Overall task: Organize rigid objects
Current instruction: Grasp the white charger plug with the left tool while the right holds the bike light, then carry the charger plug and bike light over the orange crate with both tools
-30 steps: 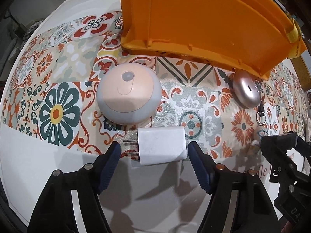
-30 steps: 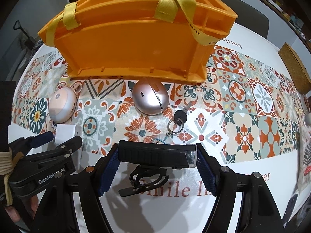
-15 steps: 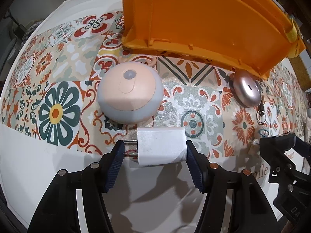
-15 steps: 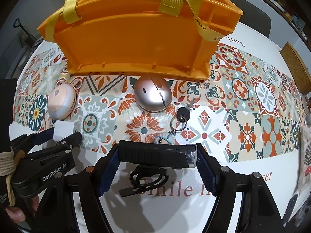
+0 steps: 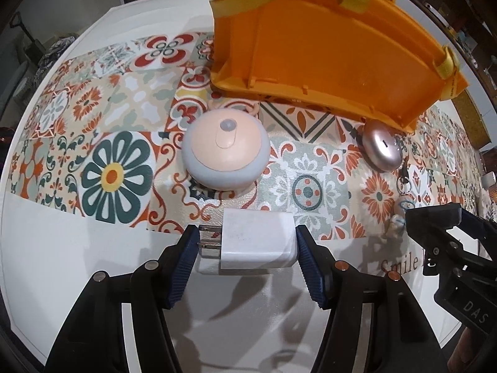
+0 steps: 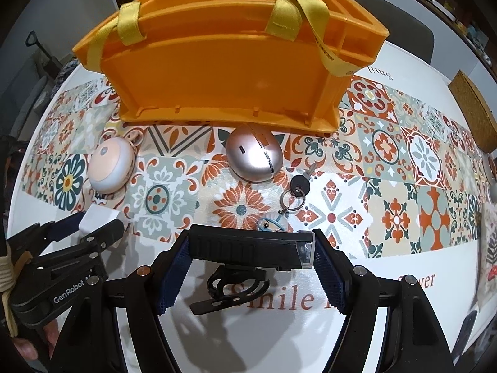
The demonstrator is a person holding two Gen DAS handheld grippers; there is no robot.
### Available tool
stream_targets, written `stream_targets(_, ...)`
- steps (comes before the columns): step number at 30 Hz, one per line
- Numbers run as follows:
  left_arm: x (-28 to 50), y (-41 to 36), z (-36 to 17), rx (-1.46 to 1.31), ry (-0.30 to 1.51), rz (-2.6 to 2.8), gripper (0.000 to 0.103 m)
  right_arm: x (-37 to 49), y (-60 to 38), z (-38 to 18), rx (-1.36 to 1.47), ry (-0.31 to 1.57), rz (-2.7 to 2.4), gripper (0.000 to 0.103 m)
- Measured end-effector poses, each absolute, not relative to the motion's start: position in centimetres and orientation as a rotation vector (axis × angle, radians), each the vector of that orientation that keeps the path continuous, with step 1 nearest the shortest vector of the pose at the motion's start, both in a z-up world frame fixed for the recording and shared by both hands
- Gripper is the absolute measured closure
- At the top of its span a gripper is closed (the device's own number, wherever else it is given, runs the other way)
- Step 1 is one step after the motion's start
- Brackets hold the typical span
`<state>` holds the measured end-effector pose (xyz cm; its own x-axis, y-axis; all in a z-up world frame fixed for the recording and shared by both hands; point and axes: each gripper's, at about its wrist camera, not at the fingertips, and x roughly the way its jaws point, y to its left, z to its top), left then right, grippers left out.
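Observation:
My left gripper (image 5: 247, 244) is shut on a white plug charger (image 5: 257, 238), prongs pointing left, lifted just off the table; it also shows in the right wrist view (image 6: 96, 219). My right gripper (image 6: 251, 250) is shut on a black bike light (image 6: 250, 250) with a strap mount hanging below. An orange basket (image 6: 223, 68) with yellow straps stands at the back; it also shows in the left wrist view (image 5: 326, 49). A round peach and grey device (image 5: 225, 149), a rose-gold oval device (image 6: 254, 157) and a key with keyring charm (image 6: 296, 191) lie in front of it.
The table carries a patterned tile mat (image 6: 388, 168) with white border lettering (image 6: 279, 298). A woven mat (image 6: 475, 115) lies at the far right. A chair (image 6: 400, 31) stands behind the table.
My left gripper's jaws closed on the white charger and lifted it slightly. The right gripper kept hold of the bike light and rose a little.

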<state>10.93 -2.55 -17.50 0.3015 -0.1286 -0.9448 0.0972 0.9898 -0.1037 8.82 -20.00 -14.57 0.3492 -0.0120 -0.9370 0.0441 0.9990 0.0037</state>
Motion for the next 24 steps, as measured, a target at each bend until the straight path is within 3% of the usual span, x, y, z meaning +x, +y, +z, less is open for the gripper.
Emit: stream_targets(24,11.4,-0.9,-9.1,-0.067,1.07,-0.2,0.041,8.7,-19.4,-8.6,0.1,1.06,-0.003,0.029)
